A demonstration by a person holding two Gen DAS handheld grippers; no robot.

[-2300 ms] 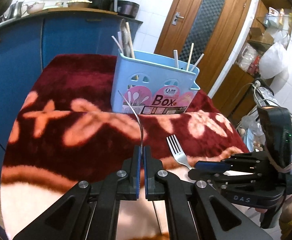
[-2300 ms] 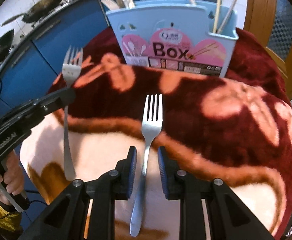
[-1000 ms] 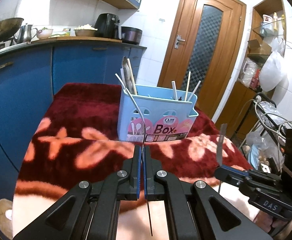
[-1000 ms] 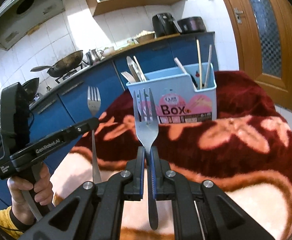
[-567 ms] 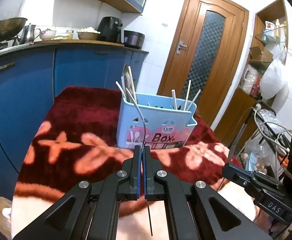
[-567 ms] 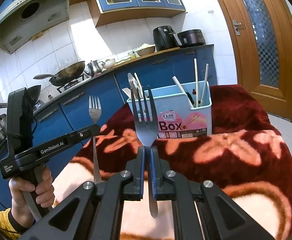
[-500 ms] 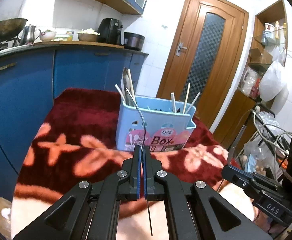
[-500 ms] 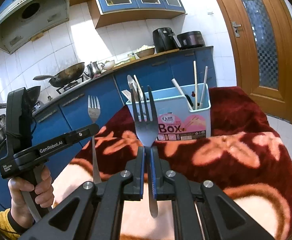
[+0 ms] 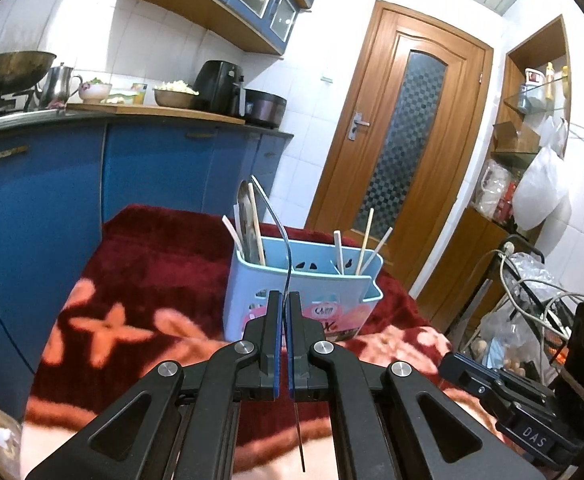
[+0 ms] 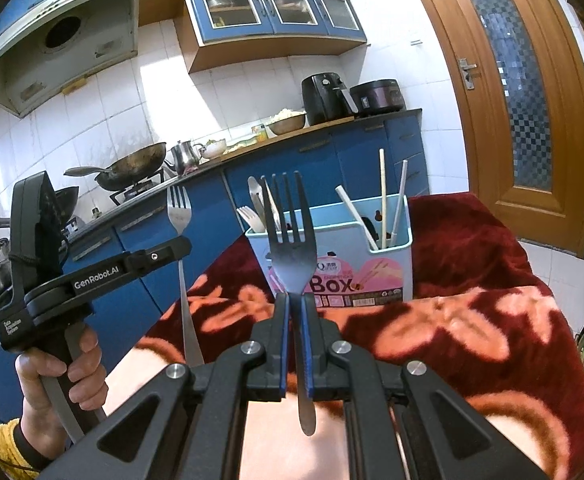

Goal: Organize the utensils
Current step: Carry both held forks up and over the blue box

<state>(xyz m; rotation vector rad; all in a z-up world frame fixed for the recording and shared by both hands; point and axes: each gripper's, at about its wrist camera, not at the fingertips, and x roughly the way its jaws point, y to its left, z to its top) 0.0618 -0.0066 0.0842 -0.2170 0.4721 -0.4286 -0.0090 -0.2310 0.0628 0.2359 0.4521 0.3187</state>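
My left gripper point(image 9: 284, 300) is shut on a steel fork point(image 9: 278, 232), seen edge-on, held upright in the air in front of the light-blue utensil box point(image 9: 311, 280). My right gripper point(image 10: 293, 300) is shut on a second fork point(image 10: 290, 232), tines up, also raised before the box point(image 10: 375, 268). The box holds spoons on its left side and chopsticks point(image 10: 387, 200) on its right. In the right wrist view the left gripper point(image 10: 180, 246) shows at the left with its fork point(image 10: 180, 216). The right gripper's body point(image 9: 531, 420) shows at the lower right of the left wrist view.
A red and pink flowered blanket point(image 10: 491, 320) covers the table under the box. Blue cabinets point(image 9: 52, 200) and a counter with a wok, kettle and air fryer stand behind and left. A wooden door point(image 9: 403, 160) is at the back right. A rack with bags and cables point(image 9: 531, 280) stands right.
Both grippers have risen and tilted up with their forks. The right gripper closed on the fork that lay on the blanket 2.3 s ago. The box looks slightly nearer in the left wrist view.
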